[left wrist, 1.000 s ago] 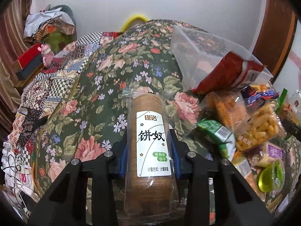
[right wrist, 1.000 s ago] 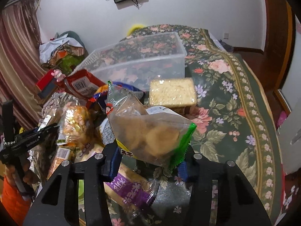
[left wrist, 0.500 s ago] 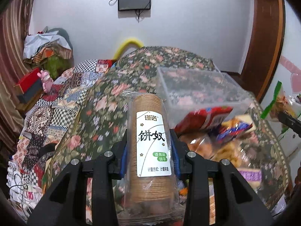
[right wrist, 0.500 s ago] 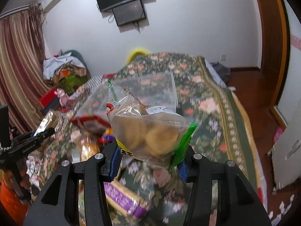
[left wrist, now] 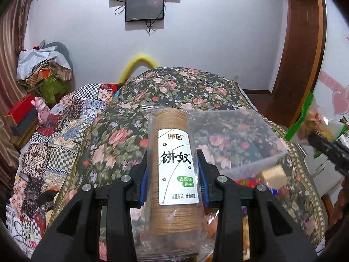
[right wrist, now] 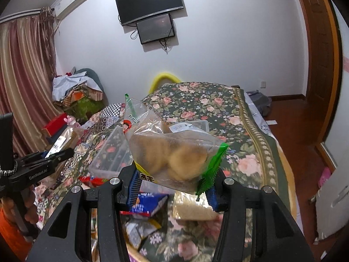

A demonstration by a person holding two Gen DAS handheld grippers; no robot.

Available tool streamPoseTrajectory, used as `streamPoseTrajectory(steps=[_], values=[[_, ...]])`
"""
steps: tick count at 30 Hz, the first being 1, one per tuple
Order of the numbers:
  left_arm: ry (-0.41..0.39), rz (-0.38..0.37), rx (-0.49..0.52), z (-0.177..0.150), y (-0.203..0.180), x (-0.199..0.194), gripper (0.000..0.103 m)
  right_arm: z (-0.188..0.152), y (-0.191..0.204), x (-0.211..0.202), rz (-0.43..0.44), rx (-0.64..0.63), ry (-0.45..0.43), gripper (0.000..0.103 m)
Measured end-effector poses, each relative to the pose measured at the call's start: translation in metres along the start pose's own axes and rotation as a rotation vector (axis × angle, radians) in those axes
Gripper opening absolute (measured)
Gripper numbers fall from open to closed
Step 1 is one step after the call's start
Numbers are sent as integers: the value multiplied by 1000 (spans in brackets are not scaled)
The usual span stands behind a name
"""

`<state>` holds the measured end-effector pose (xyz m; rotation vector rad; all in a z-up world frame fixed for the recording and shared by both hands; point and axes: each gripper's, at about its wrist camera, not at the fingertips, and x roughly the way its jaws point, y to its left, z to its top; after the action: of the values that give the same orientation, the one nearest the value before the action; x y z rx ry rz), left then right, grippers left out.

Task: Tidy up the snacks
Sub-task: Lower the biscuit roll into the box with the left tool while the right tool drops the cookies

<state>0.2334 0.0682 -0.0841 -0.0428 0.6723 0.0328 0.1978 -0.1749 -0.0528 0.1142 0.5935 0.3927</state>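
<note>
My left gripper (left wrist: pixel 173 181) is shut on a tall clear sleeve of round brown biscuits (left wrist: pixel 174 163) with a white label, held upright above the bed. My right gripper (right wrist: pixel 172 185) is shut on a clear bag of round pastries (right wrist: pixel 172 152) with a green edge, also held up in the air. A clear plastic bin (left wrist: pixel 235 137) stands on the floral bedspread ahead; it also shows in the right wrist view (right wrist: pixel 113 152). Loose snack packs (right wrist: pixel 148 203) lie below the grippers. The left gripper shows at the left edge of the right wrist view (right wrist: pixel 50 157).
A floral bedspread (right wrist: pixel 240 152) covers the bed. A pale cracker block (right wrist: pixel 192 207) and a red pack (right wrist: pixel 93 180) lie near the bin. Patchwork cloth (left wrist: pixel 50 144) and piled clutter (left wrist: pixel 43 65) are on the left. Two screens (right wrist: pixel 152 15) hang on the far wall.
Both grippers have risen with their packs and tilted up, so more wall shows and the snack pile has dropped low in view. The bin now lies ahead and below.
</note>
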Motion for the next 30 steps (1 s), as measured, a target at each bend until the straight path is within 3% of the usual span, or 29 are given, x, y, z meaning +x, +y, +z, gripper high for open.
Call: streamPoseTrajectory(steps=[8,21,30], values=[[37,-24,13,21,-10,38,38,5,4,41,15,-18,54,46],[180,-90,-30,28,-16,98,38,6,1,99,39,-12,193,46],[193,-77,30,26,-30,101,38,0,9,118,22,-49,258,48]])
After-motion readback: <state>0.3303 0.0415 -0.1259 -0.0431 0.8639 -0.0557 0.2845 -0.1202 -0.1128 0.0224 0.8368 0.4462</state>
